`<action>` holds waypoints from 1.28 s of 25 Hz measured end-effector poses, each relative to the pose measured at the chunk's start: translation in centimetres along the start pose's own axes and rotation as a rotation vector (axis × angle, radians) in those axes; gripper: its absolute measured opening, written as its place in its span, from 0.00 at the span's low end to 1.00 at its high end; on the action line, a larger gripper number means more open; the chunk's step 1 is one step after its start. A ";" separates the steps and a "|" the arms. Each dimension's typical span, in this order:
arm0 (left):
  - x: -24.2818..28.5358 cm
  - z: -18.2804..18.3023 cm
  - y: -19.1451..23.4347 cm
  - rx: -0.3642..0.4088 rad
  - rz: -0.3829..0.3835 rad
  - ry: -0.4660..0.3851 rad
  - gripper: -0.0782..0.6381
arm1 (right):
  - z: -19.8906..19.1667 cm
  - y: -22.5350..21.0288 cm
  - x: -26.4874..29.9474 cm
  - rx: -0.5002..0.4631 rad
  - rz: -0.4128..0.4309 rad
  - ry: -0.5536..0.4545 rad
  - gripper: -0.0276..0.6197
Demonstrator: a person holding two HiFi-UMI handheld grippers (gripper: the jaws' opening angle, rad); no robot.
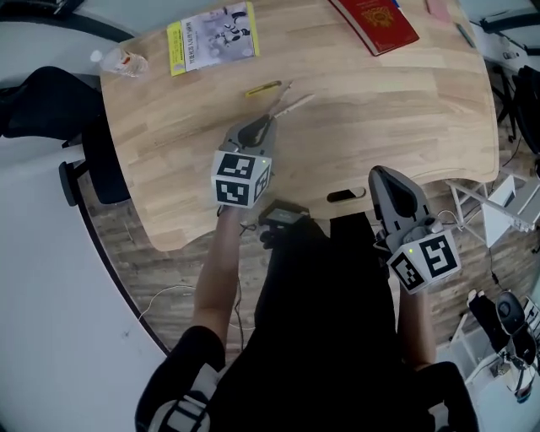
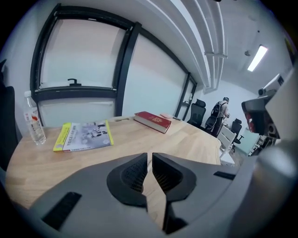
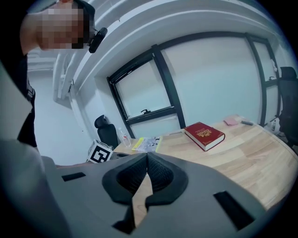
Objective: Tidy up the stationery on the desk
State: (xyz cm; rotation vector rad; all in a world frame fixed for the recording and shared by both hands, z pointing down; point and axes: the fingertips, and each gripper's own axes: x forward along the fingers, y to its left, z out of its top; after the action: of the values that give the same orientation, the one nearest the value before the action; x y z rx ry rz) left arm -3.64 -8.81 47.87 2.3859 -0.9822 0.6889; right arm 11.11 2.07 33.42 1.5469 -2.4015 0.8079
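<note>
While left tongs (image 2: pixel 149 157) and right tongs (image 3: pixel 146 158) are together, empty | yellow pen (image 1: pixel 263 88) shows in head view only

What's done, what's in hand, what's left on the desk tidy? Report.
Done: nothing visibly. The yellow pen, thin pale sticks, booklet and red book lie scattered on the desk. In hand: nothing. The left gripper, by the sticks, and the right gripper, at the desk's near edge, both have jaws shut and empty. Left: gathering all of it.
</note>
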 end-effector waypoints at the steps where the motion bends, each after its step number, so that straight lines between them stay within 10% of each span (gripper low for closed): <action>1: 0.6 -0.3 0.3 -0.001 0.001 0.009 0.17 | 0.1 0.0 0.4 -0.003 0.003 0.003 0.07; 32: 12.4 -7.8 5.7 0.035 0.048 0.274 0.25 | -3.1 -3.3 1.9 0.082 -0.085 0.095 0.07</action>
State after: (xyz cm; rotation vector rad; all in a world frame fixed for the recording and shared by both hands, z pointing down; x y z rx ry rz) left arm -2.27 -14.18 62.62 2.2267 -0.9176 1.0258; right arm 12.74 1.19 37.90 1.5905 -2.2466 0.9506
